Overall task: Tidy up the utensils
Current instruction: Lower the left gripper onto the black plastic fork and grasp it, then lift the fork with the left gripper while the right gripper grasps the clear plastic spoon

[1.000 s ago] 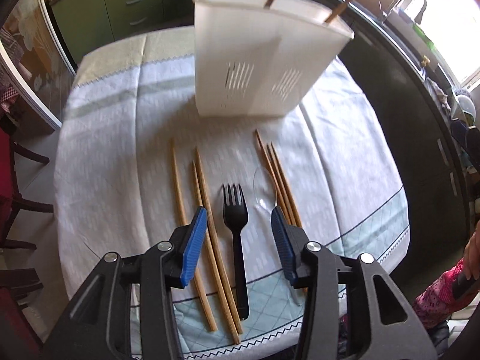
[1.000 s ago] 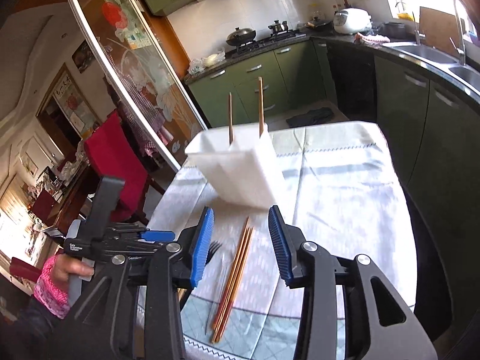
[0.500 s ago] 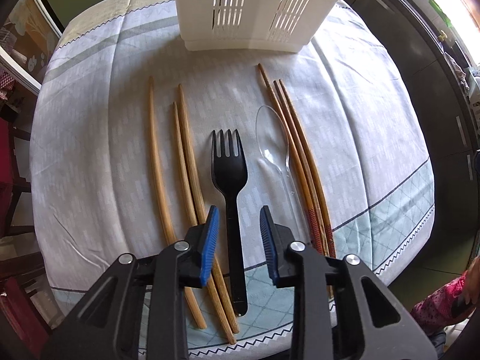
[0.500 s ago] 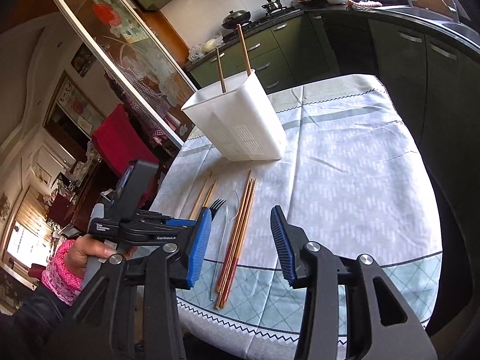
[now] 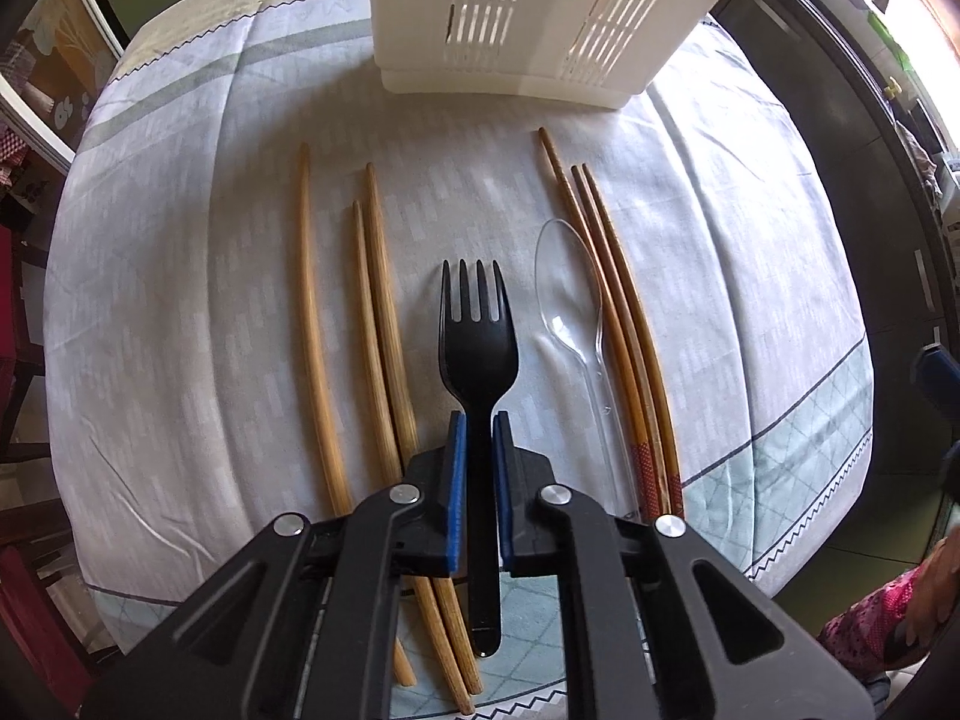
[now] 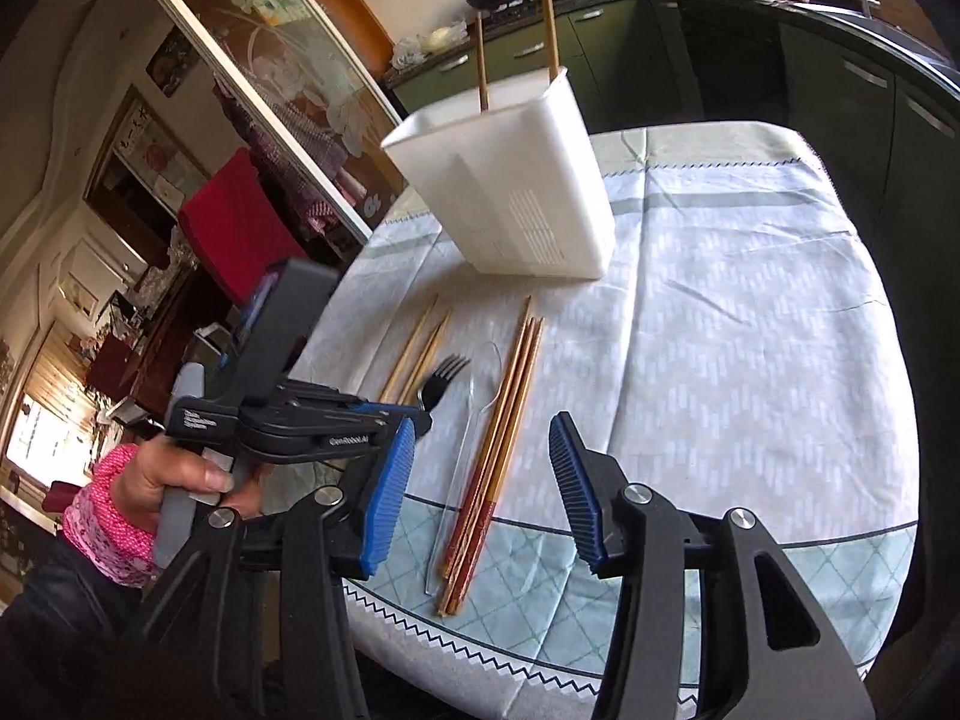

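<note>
A black plastic fork [image 5: 478, 336] lies on the tablecloth, and my left gripper [image 5: 478, 429] is shut on its handle, pointing steeply down. Left of it lie three light wooden chopsticks [image 5: 375, 306]. To its right are a clear plastic spoon [image 5: 567, 294] and three dark chopsticks [image 5: 618, 312]. The white slotted caddy [image 5: 528, 18] stands behind them. My right gripper [image 6: 483, 423] hovers above the dark chopsticks [image 6: 510, 396] and spoon [image 6: 474, 414] with its jaws opening and nothing pressed between them. Two chopsticks [image 6: 549, 18] stand in the caddy [image 6: 528, 192]. The left gripper [image 6: 420, 420] is at the fork [image 6: 441, 375].
The utensils lie near the table's front edge [image 6: 540, 666]. A hand with a pink sleeve [image 6: 102, 522] holds the left gripper. A red chair [image 6: 234, 222] stands at the table's left, with dark kitchen cabinets [image 6: 840, 90] behind and to the right.
My left gripper came down over the fork and closed on its handle. My right gripper sank toward the table above the dark chopsticks and its jaws spread wider.
</note>
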`<state>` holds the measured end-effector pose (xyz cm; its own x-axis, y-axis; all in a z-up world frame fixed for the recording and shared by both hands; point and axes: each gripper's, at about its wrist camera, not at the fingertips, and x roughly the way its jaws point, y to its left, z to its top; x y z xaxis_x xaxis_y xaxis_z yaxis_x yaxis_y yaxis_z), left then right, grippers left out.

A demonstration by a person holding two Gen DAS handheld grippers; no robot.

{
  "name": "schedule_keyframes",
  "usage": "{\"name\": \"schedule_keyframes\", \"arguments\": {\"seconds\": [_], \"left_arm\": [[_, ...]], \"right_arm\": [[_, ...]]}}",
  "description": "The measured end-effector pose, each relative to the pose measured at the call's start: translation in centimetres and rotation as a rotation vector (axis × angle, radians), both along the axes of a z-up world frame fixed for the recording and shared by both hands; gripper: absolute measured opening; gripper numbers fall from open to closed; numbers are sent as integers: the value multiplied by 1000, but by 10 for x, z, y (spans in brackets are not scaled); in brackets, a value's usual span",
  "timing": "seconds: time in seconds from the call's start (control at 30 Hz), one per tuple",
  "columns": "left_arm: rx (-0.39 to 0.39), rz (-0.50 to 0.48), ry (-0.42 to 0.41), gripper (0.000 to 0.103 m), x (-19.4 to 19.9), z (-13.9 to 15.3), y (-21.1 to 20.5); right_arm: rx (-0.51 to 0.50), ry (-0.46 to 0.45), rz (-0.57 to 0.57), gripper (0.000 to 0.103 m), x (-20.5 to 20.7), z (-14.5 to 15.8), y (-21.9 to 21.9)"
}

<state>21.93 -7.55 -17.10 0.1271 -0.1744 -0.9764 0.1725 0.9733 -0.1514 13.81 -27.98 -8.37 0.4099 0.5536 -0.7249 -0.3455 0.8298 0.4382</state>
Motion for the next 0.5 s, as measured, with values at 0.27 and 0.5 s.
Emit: {"name": "schedule_keyframes", "arguments": {"seconds": [0.27, 0.5], "left_arm": [[-36, 17, -71, 9, -8, 24, 22], [-74, 22, -112, 9, -18, 43, 47]], "right_arm": [[-126, 164, 88, 37, 42, -60, 66], [-156, 217, 110, 30, 61, -74, 93]]}}
